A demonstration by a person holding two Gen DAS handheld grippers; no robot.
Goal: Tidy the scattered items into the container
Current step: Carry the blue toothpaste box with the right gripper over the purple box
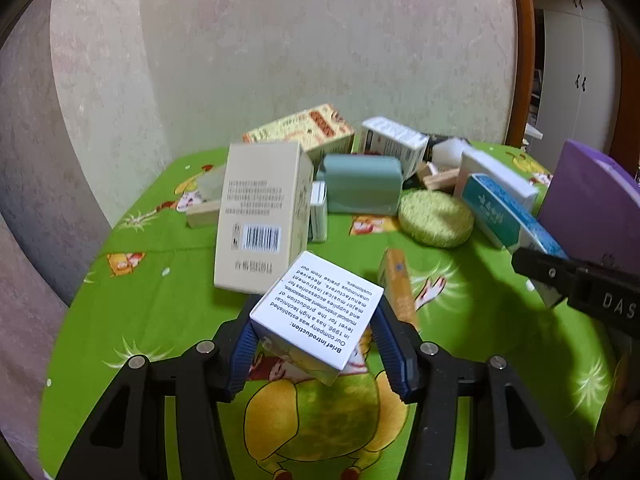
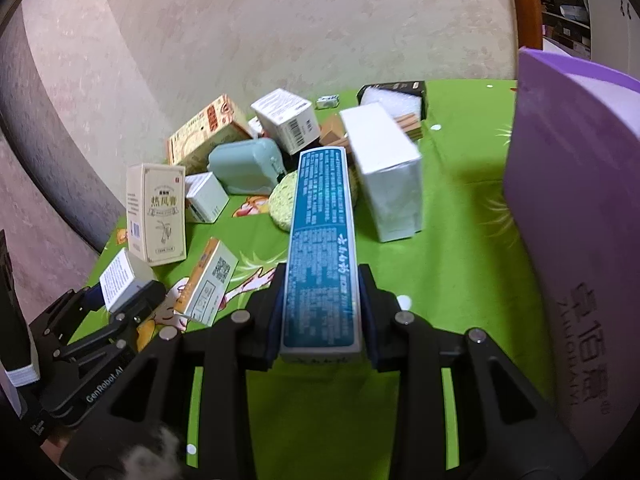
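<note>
Both wrist views look steeply down, close over the same cluttered green tablecloth (image 1: 160, 280).

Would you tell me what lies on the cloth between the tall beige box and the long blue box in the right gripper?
In the right wrist view, a small orange-and-white box lies between the tall beige box and the long blue box, on green cloth.

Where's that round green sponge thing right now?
The round green sponge lies on the green tablecloth mid-table, right of the teal case in the left wrist view, partly hidden behind the long blue box in the right view.
</note>
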